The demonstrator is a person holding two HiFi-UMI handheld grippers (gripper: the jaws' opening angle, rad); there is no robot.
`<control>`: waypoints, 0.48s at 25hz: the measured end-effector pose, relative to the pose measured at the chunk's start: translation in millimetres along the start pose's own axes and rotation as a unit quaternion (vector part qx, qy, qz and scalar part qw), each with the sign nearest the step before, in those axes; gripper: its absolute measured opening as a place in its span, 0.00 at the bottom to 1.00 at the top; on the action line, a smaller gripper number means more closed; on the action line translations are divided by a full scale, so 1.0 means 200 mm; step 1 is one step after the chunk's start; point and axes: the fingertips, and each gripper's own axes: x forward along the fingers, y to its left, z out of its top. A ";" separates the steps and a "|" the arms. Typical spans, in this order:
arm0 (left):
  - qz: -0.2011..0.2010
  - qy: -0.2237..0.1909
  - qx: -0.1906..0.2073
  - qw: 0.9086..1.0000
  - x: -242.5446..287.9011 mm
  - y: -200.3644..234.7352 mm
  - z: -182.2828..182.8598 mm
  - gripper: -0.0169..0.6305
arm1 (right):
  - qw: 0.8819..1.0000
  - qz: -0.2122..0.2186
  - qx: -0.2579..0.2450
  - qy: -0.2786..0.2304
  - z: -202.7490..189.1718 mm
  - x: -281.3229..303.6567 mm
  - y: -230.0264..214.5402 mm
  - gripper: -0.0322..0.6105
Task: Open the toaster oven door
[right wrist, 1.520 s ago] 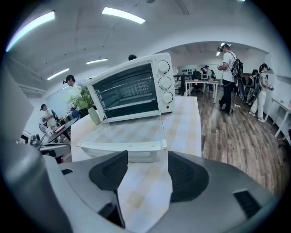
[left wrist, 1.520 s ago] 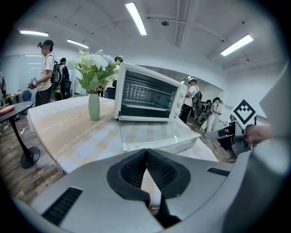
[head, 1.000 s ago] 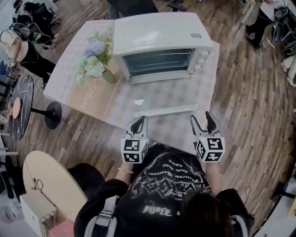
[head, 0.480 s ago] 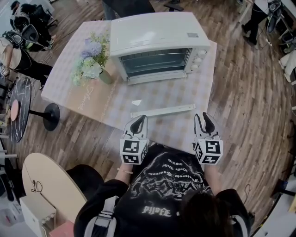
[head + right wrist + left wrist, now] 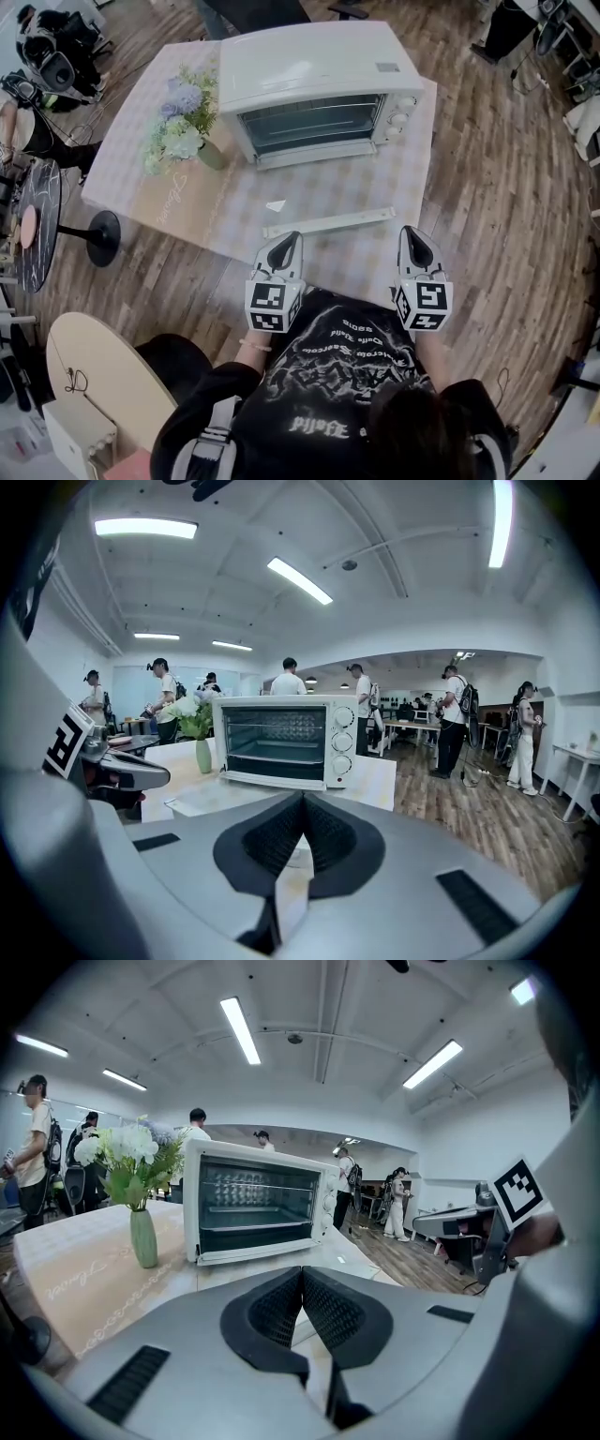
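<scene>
The white toaster oven (image 5: 314, 94) stands at the far side of the checked table (image 5: 394, 178), its glass door (image 5: 314, 122) closed. It also appears in the left gripper view as the oven (image 5: 258, 1208) and in the right gripper view as the oven (image 5: 281, 738), well ahead of both grippers. My left gripper (image 5: 286, 246) hovers over the near table edge, shut with nothing held. My right gripper (image 5: 412, 242) is level with it to the right. Its jaws have just been closing and now meet with nothing between them.
A long white bar (image 5: 328, 222) lies across the table just beyond the grippers, with a small white scrap (image 5: 276, 205) near it. A vase of flowers (image 5: 183, 117) stands left of the oven. A dark round side table (image 5: 37, 225) is at the left. People stand in the background.
The right gripper's jaws went from wide open to fully shut. Both grippers stayed roughly where they were; the left one looks the same.
</scene>
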 end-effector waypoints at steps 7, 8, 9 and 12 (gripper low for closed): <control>-0.004 -0.005 0.010 1.000 0.01 -0.02 0.03 0.06 | 0.999 0.001 -0.038 0.017 -0.03 0.01 0.01 0.06; -0.003 -0.006 0.013 1.000 0.01 -0.02 0.03 0.06 | 0.999 0.001 -0.043 0.015 -0.02 0.01 0.02 0.06; -0.003 -0.006 0.014 1.000 0.01 -0.02 0.04 0.06 | 0.999 0.001 -0.047 0.014 -0.02 0.01 0.02 0.06; -0.007 -0.006 0.019 1.000 0.01 -0.02 0.04 0.06 | 0.999 0.003 -0.052 0.007 -0.01 0.01 0.02 0.06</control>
